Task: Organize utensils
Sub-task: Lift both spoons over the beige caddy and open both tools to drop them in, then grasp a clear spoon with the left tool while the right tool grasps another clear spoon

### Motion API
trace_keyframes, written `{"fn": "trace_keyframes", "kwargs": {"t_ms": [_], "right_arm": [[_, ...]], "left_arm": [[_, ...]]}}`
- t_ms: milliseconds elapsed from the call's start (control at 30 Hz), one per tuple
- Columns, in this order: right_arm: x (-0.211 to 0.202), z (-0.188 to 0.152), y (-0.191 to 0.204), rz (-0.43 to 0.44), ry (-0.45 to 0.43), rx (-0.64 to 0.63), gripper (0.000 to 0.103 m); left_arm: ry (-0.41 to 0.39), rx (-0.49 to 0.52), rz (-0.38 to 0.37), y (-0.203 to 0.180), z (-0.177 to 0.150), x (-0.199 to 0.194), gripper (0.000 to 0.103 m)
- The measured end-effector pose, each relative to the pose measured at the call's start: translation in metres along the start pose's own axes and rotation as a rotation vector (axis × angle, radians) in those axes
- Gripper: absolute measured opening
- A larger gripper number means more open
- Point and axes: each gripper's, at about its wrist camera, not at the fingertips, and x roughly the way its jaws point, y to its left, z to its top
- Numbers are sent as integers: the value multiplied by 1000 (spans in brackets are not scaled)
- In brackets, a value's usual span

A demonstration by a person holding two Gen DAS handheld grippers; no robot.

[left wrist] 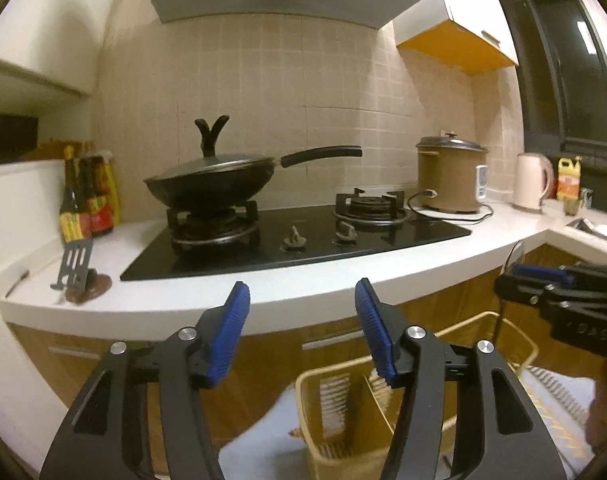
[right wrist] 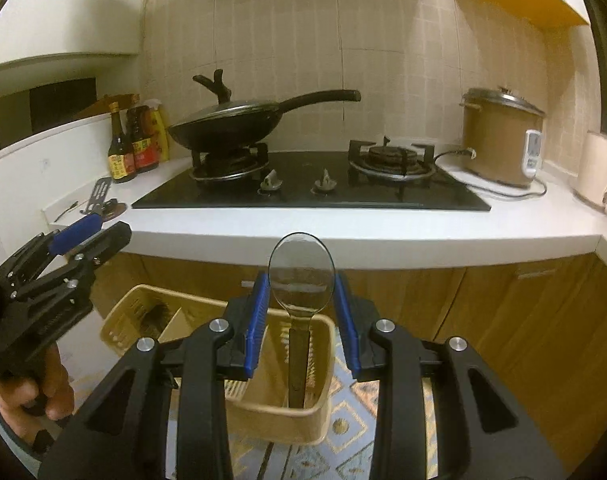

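Both grippers were black, angular frames with round silver screws. The left gripper (left wrist: 302,332) and right gripper (right wrist: 302,322) carried ribbed blue pads (left wrist: 231,332) on the fingers' inner faces.

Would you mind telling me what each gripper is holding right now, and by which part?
The right gripper holds a spoon by its bowl, handle hanging into the basket. The left gripper is open and holds nothing.

Home kitchen, gas hob (left wrist: 303,236), wok (left wrist: 211,184), rice cooker (left wrist: 449,176)
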Motion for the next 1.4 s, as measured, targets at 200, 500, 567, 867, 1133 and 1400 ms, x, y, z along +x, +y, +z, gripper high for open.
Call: {"fn": "trace_keyframes", "kwargs": {"t_ms": [200, 500, 567, 867, 1133, 1400], "right_arm": [[-19, 0, -3, 48, 49, 34, 42], [-56, -3, 1, 72, 98, 54, 48], [-65, -5, 4, 88, 118, 55, 48], [-61, -39, 9, 195, 378, 125, 48], [-30, -101, 20, 261, 632, 135, 47], [-7, -152, 37, 312, 810, 129, 37]], "left_arm": [[47, -131, -102, 31, 6, -30, 57], [142, -244, -167, 59, 5, -74, 57], [177, -233, -174, 57, 3, -82, 57], [417, -225, -208, 50, -29, -92, 57], [714, -239, -250, 36, -107, -52, 57], [839, -242, -247, 25, -146, -23, 57]]}}
